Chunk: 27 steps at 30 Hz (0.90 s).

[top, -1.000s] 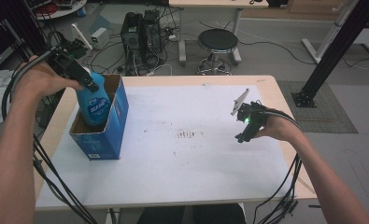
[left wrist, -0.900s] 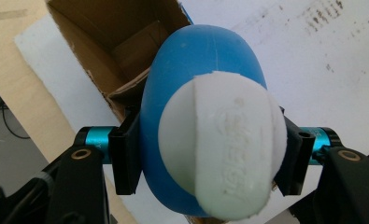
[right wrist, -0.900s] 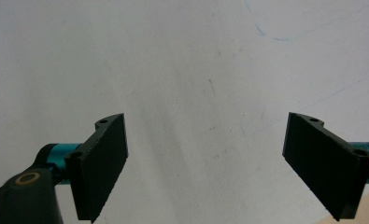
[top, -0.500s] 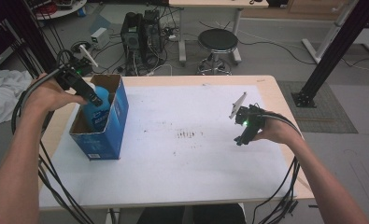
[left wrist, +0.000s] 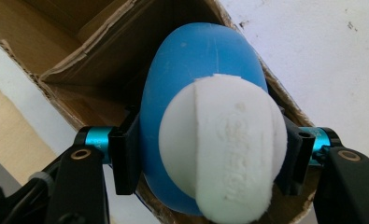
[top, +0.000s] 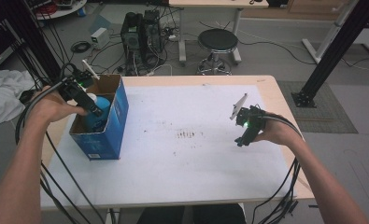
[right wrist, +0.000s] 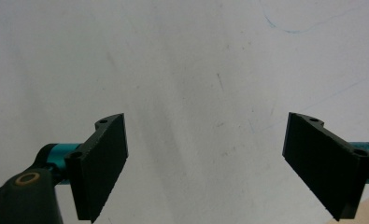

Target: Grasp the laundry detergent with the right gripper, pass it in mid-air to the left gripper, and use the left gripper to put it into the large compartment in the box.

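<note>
Lowering a blue bottle (left wrist: 196, 84) with a white cap (left wrist: 222, 149) into the open cardboard box (top: 108, 133) at the table's left edge looked like the step in hand. Left gripper (top: 89, 105) was clamped on the bottle, one jaw on each side just under the cap, as the left gripper view showed; bottle body was already inside the box walls, cap end up. Whether its base had met the box floor could not be told.

Right gripper (right wrist: 205, 163) was parked over the white table cover (top: 196, 158), well apart from the box, jaws wide with nothing between them. Right hand (top: 273, 133) rested near the table's right side.

Next move, as judged: settle the bottle until it stands on the box floor, then spread the left jaws and lift straight up, clear of the cardboard flaps (left wrist: 93, 56), so the cap isn't caught and the box isn't dragged.
</note>
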Available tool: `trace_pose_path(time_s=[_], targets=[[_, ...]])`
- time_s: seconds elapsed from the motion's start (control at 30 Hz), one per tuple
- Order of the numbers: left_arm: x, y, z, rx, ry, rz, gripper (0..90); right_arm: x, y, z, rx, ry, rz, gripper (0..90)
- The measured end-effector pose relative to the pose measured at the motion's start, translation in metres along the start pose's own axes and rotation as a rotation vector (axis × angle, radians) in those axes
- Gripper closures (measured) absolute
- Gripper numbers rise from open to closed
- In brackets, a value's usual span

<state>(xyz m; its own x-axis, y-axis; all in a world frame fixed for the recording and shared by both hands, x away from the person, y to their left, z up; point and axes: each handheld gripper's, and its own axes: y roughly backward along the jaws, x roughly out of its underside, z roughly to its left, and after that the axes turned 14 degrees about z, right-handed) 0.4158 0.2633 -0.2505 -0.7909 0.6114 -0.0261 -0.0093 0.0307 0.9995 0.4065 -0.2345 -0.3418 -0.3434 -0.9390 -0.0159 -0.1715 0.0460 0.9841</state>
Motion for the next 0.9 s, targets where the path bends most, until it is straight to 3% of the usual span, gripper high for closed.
trace_pose_path(time_s=[0.23,0.37,0.7,0.9], targets=[[0.003,-0.012,0.002,0.007,-0.014,-0.001,38.1,0.000,-0.001,0.000,0.001,-0.004,0.004,13.3],[0.004,-0.014,0.003,0.001,-0.045,0.013,38.0,0.001,-0.001,0.000,0.001,-0.004,0.003,13.3],[0.005,-0.023,0.000,-0.007,-0.039,-0.004,38.0,0.001,-0.003,0.001,0.001,-0.004,0.002,13.3],[0.005,-0.024,-0.002,-0.013,-0.048,0.010,37.9,0.001,-0.002,0.001,0.003,-0.005,0.002,13.3]])
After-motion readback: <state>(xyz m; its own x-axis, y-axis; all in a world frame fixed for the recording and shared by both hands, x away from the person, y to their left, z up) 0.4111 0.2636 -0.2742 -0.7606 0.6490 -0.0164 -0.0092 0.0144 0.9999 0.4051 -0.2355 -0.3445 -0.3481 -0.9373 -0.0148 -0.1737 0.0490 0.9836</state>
